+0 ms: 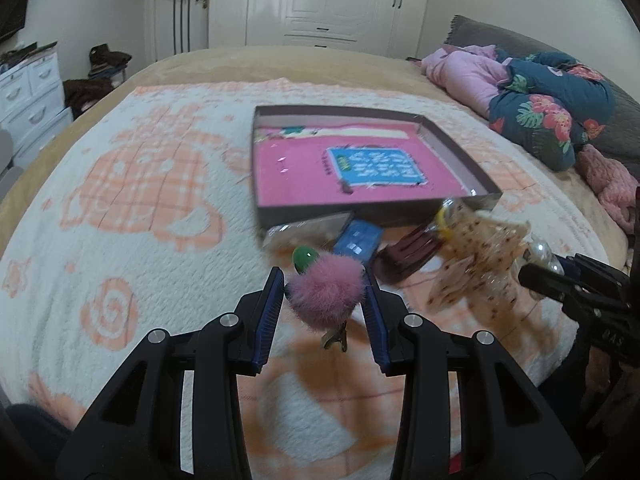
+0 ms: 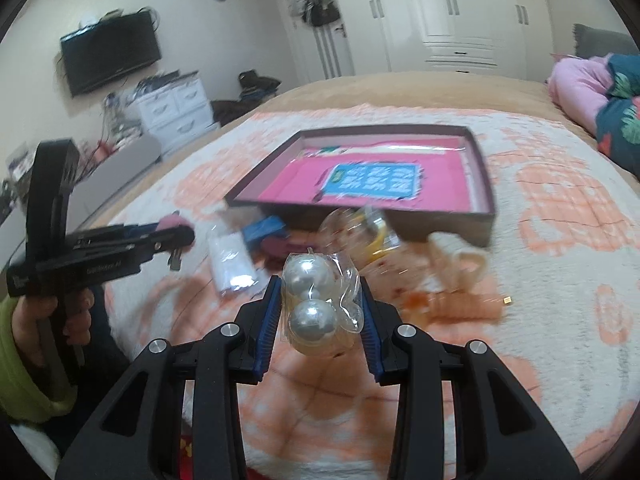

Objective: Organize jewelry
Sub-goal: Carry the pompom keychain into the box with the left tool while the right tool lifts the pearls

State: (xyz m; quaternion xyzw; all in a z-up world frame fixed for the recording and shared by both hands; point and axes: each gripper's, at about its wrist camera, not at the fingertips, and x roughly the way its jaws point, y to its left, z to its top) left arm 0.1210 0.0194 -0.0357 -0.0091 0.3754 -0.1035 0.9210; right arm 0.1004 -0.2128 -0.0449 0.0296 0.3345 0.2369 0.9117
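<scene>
1. My left gripper (image 1: 325,294) has its jaws closed on a fluffy pink pom-pom hair clip (image 1: 326,296), held above the bed's white-and-orange blanket (image 1: 132,208), short of the shallow brown box with the pink lining (image 1: 452,148).
2. My right gripper (image 2: 320,306) has its jaws closed on a clear plastic packet of two large pearl beads (image 2: 314,300), also above the blanket, near the box's front wall.
3. Risk, left: the jaws grip soft fur, not the clip's metal. The fur can compress and slide, so a quick swing toward the box could drop the clip.
4. Risk, right: the slick film may creep between the pads, and the round beads could roll inside it and tip the packet out.
5. Risk, both: the loose pile in front of the box — small blue card (image 1: 357,241), dark maroon hair claw (image 1: 406,256), speckled sheer bow (image 1: 478,264) — lies under both paths, and a low pass could snag it.
6. Orientation: the clip's long axis runs roughly vertical, its olive metal prongs (image 1: 335,338) pointing down and toward me; motion blur makes the exact tilt uncertain.
7. The packet's long axis runs along the fingers, one bead beyond the other.
</scene>
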